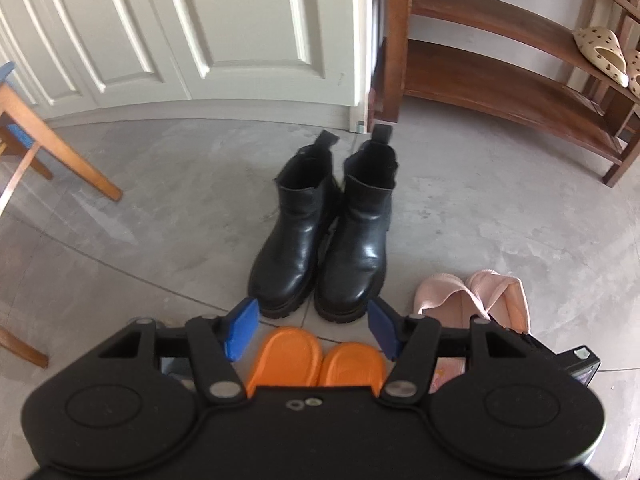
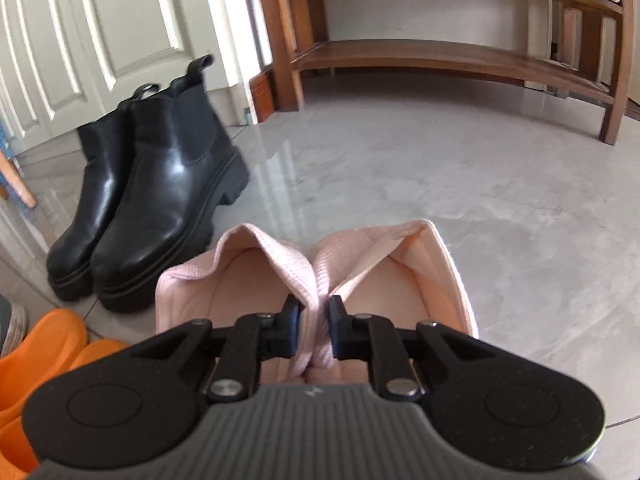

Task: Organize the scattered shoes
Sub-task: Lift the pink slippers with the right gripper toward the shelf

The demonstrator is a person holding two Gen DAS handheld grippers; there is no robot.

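Observation:
A pair of black ankle boots (image 1: 320,232) stands upright on the grey floor, toes toward me; it also shows in the right wrist view (image 2: 148,200). My left gripper (image 1: 312,330) is open and empty above a pair of orange slippers (image 1: 316,362), which also show at the lower left of the right wrist view (image 2: 44,356). My right gripper (image 2: 314,330) is shut on the pinched inner edges of a pair of pink slippers (image 2: 256,276), held together. The pink slippers also show in the left wrist view (image 1: 476,294).
A wooden shoe rack (image 1: 520,80) stands at the right with cream spotted slippers (image 1: 600,54) on a shelf; the rack also shows in the right wrist view (image 2: 440,56). White panelled doors (image 1: 180,32) are behind the boots. Wooden chair legs (image 1: 60,144) stand at the left.

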